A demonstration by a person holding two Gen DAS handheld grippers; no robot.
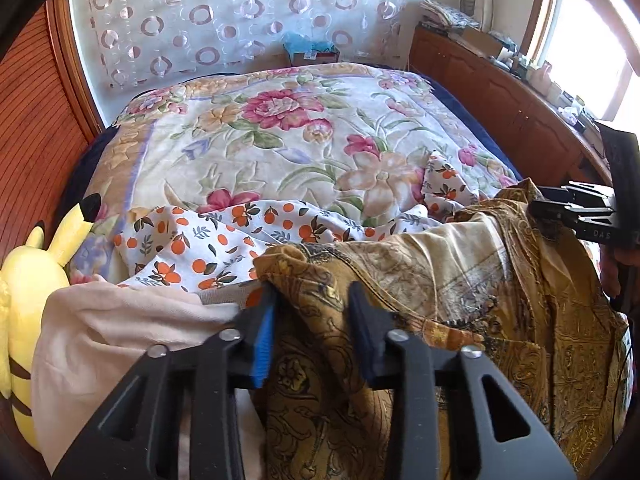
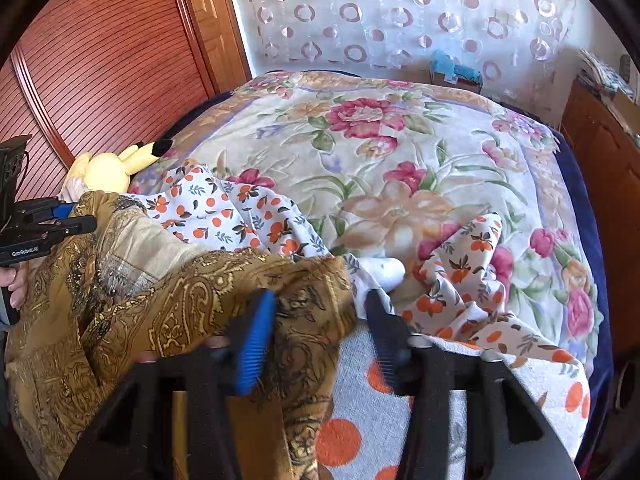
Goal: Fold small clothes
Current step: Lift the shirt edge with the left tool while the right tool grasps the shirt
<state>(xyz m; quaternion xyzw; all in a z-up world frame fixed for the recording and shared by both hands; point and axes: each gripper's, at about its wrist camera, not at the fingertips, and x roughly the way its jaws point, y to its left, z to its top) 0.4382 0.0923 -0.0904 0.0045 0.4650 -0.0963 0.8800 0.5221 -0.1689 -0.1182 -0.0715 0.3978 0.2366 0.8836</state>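
A mustard paisley garment (image 1: 460,280) (image 2: 180,292) lies bunched at the near edge of the bed, over a white garment printed with oranges (image 1: 224,232) (image 2: 240,208). My left gripper (image 1: 312,292) (image 2: 86,216) is shut on a fold at the garment's left end. My right gripper (image 2: 320,300) (image 1: 534,204) straddles its right end. The cloth lies against the blue left pad, a narrow gap shows at the right finger, and the jaws stand open. A person's hand holds each gripper.
A floral blanket (image 1: 280,140) (image 2: 400,140) covers the bed. A yellow plush toy (image 1: 28,280) (image 2: 108,164) sits at the left edge beside a pale pink cloth (image 1: 120,320). A grey knit with orange dots (image 2: 360,400) lies under my right gripper. A wooden cabinet (image 1: 500,96) lines the right side, a slatted wardrobe (image 2: 100,60) the left.
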